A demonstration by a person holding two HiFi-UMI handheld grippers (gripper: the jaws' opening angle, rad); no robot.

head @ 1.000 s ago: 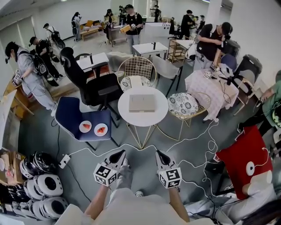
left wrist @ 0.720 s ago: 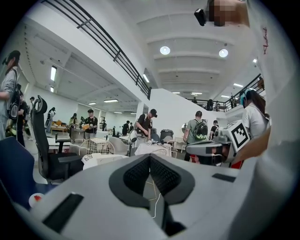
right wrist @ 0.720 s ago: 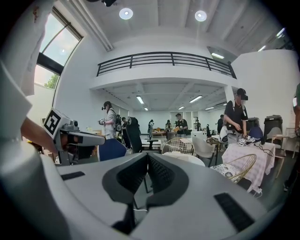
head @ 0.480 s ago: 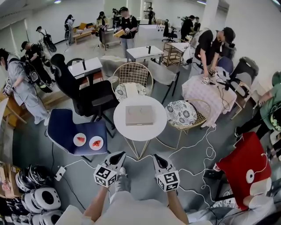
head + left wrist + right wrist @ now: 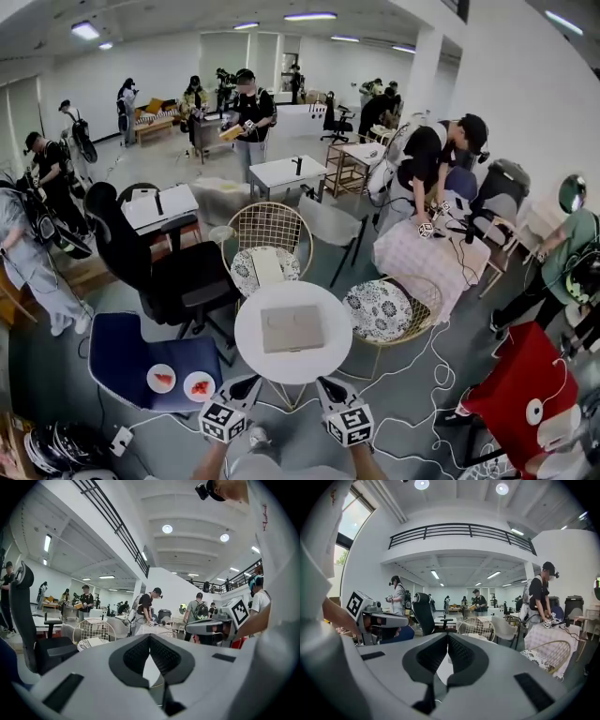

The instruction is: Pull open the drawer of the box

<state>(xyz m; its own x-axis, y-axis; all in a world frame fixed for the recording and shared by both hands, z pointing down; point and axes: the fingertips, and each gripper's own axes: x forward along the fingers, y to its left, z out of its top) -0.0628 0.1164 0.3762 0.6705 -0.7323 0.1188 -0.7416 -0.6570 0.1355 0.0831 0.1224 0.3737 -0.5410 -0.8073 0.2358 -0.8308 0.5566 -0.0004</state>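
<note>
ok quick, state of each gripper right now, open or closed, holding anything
left gripper: closed, holding nothing
right gripper: closed, holding nothing

**Location: open-plan recording lab**

I am standing in a large white hall with a railed mezzanine (image 5: 459, 529) and strip ceiling lights (image 5: 309, 16). Small desks (image 5: 286, 173) and mismatched chairs (image 5: 270, 225) are scattered about. Loose cables (image 5: 427, 349) cross the floor. Other people (image 5: 427, 169) work at separate stations, some wearing head-mounted cameras.
</note>
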